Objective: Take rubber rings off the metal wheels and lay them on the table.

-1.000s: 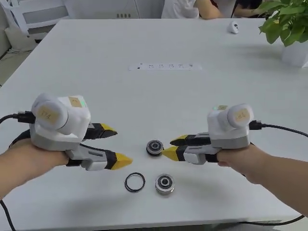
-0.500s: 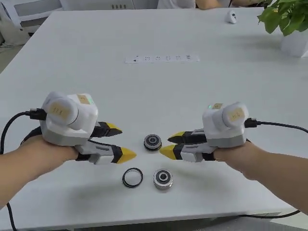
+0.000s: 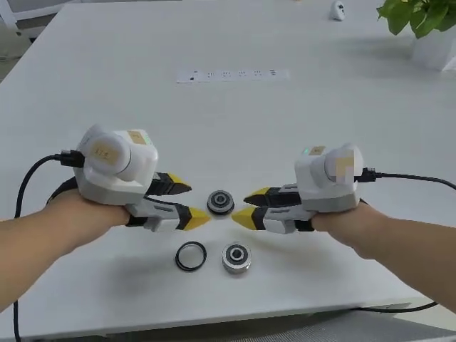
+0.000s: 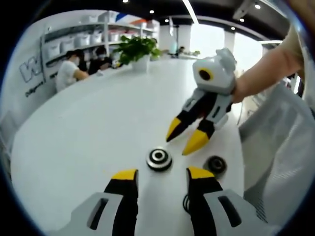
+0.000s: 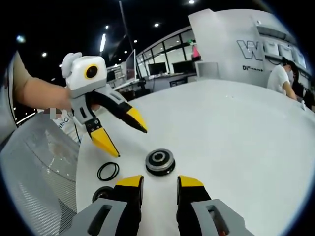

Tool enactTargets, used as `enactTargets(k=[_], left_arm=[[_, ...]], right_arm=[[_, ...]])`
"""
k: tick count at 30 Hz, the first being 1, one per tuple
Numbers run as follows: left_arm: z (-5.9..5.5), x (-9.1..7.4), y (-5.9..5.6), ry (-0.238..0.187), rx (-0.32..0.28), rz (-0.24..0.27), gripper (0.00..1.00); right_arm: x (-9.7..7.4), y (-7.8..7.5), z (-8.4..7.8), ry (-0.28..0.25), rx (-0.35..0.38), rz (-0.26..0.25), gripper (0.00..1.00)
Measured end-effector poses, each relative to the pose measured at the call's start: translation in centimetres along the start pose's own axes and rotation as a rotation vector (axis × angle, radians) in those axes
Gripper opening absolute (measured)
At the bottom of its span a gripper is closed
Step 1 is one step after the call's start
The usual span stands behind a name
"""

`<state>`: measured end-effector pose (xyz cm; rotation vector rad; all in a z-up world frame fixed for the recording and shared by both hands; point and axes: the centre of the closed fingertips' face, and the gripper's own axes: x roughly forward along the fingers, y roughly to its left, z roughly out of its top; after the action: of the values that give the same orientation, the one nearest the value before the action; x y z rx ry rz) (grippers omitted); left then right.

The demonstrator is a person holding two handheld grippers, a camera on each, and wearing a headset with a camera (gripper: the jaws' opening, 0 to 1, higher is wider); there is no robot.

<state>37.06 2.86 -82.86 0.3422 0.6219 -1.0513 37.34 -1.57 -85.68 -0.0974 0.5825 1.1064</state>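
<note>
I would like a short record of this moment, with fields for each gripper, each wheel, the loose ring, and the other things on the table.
left gripper: open, holds nothing, just left of the far wheel
right gripper: open, holds nothing, just right of the same wheel
far wheel: lies flat on the table, between the two grippers, touched by neither
near wheel: lies flat, closer to the person
rubber ring: loose, flat on the table, left of the near wheel, apart from it
far end: power strip, plant

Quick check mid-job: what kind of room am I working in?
Probably an open-plan office or lab: a large white table with a power strip, wall shelving, and other people nearby.
</note>
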Motion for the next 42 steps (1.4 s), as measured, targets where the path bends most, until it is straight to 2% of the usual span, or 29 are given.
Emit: enactTargets(k=[10, 12, 17, 27, 39, 42], left_arm=[[0.3, 1.2, 0.0, 0.005, -0.003, -0.016, 0.36], [0.4, 1.4, 0.2, 0.011, 0.013, -0.006, 0.36], [0.8, 2.0, 0.0, 0.005, 0.013, -0.021, 0.32], [0.9, 2.9, 0.0, 0.003, 0.015, -0.025, 0.28], [0.5, 3.6, 0.2, 0.027, 0.032, -0.023, 0.2], [0.5, 3.7, 0.3, 0.022, 0.032, -0.02, 0.19]], right_arm=[[0.1, 0.0, 0.0, -0.005, -0.007, 0.007, 0.24], [0.1, 0.0, 0.0, -0.006, -0.007, 0.009, 0.24], [0.1, 0.0, -0.4, 0.003, -0.017, 0.01, 0.24], [0.1, 0.1, -0.6, 0.006, -0.035, 0.01, 0.23], [0.3, 0.0, -0.6, -0.003, -0.037, 0.011, 0.23], [0.4, 0.0, -0.5, -0.006, -0.039, 0.009, 0.23]])
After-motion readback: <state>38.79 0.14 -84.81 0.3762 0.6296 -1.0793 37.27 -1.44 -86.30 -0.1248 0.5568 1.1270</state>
